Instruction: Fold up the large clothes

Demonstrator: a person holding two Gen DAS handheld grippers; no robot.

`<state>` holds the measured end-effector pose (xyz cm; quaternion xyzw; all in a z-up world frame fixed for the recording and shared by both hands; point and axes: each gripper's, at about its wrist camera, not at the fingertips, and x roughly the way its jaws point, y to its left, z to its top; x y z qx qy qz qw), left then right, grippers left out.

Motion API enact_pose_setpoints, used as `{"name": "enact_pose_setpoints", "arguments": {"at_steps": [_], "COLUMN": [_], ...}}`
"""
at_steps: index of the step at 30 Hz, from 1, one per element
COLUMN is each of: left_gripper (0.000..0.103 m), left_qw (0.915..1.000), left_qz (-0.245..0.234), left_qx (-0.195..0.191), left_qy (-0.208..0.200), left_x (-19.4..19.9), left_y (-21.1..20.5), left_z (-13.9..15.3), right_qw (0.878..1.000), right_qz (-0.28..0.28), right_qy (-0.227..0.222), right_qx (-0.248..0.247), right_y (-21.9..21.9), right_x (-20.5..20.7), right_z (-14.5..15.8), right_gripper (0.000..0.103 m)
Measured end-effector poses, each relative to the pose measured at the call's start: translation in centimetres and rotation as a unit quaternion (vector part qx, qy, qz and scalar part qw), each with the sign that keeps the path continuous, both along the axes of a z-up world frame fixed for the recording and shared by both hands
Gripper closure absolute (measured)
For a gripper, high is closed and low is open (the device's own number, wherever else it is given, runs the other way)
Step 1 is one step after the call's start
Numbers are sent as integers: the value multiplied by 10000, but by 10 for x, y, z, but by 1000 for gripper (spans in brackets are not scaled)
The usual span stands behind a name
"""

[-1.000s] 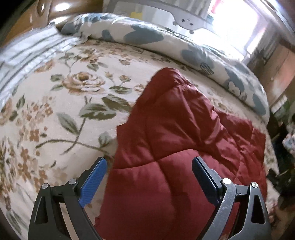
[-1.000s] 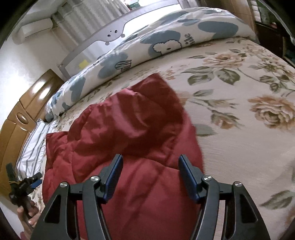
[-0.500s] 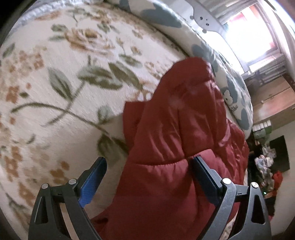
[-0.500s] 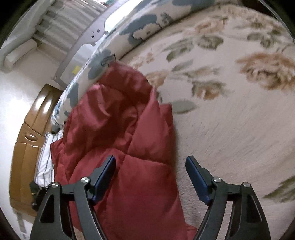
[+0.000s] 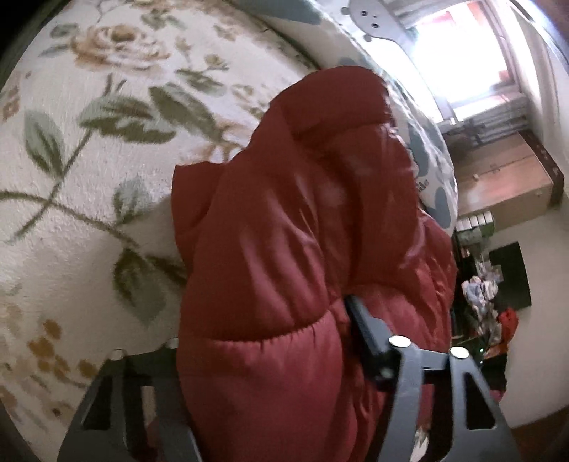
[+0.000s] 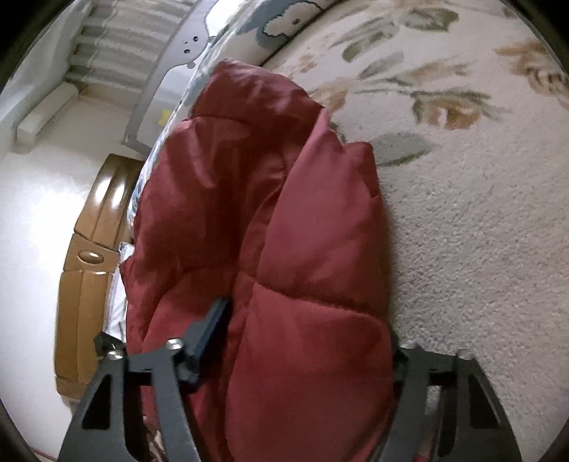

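Note:
A dark red quilted puffer jacket (image 5: 291, 220) lies bunched on a floral bedspread (image 5: 71, 184). In the left wrist view, a thick padded edge of the jacket fills the space between my left gripper's (image 5: 263, 341) fingers; the left finger is hidden behind the fabric and the jaws stand wide. In the right wrist view, the jacket (image 6: 249, 199) likewise fills my right gripper (image 6: 306, 337), with the right finger hidden by fabric. Both grippers stand around the jacket's near edge; a firm pinch cannot be seen.
A blue-and-white cartoon quilt (image 6: 284, 21) lies rolled along the far side against a grey bed rail (image 5: 373, 17). A wooden headboard (image 6: 89, 256) is at the left in the right wrist view. Cluttered room and wooden furniture (image 5: 505, 184) lie beyond the bed.
Both grippers have dropped low and pushed forward onto the jacket's near edge. The padded fabric now sits between the fingers of each, hiding one finger on each side.

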<state>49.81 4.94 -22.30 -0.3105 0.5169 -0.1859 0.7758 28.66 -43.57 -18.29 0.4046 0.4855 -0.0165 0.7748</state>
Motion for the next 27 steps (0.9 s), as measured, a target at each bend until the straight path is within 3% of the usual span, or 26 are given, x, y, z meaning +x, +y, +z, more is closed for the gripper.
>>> {"name": "enact_pose_setpoints", "arguments": {"at_steps": [2,5,16,27], "left_gripper": [54,59,63,62], "left_qw": [9999,9997,9982,9980], "left_qz": [-20,-71,-324,-485], "left_qx": [51,107,182,35], "left_qy": [-86,-212,-474,-407], "left_x": [-5,-19,-136,-242], "left_y": [-2,-3,34,75], "left_z": [7,21,75,87], "right_qw": [9999,9998,9991,9989], "right_qz": [29,80,371,463], "right_qy": [-64,-105,-123,-67], "right_qx": [-72,-147,-192,35], "right_y": [5,13,48,66], "right_x": [-4,-13,-74,-148], "right_z": [9,25,70,78], "right_gripper": [56,64,67,67]}}
